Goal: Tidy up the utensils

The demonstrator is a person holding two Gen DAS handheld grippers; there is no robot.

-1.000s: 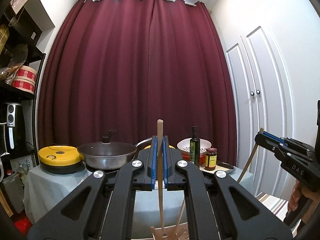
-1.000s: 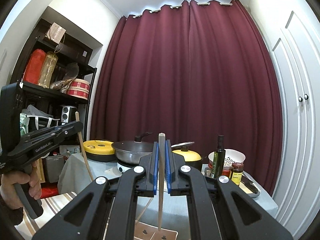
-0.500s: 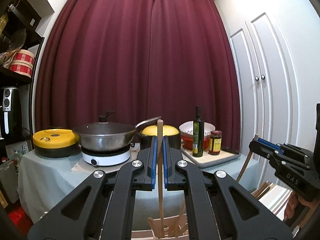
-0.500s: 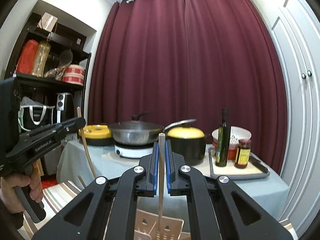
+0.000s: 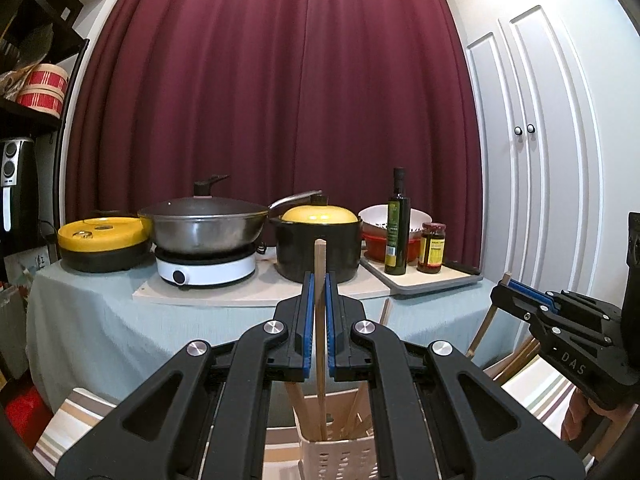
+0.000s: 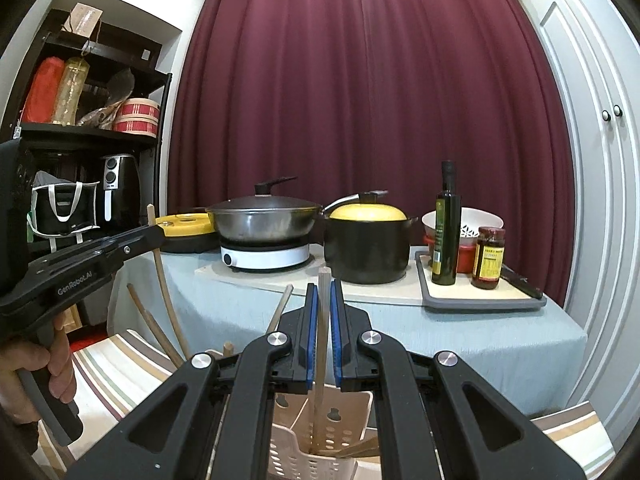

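Above a white holder [image 5: 340,456], each gripper pinches an upright wooden stick: left gripper [image 5: 317,320], marked "GenRobot.AI" only in the right view; right gripper [image 6: 323,332], "DAS"

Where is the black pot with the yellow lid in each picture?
Left wrist view: the black pot with the yellow lid sits at centre, right behind the left gripper.
Right wrist view: the pot sits right of centre.
Shared landmark: the dark oil bottle to its right.
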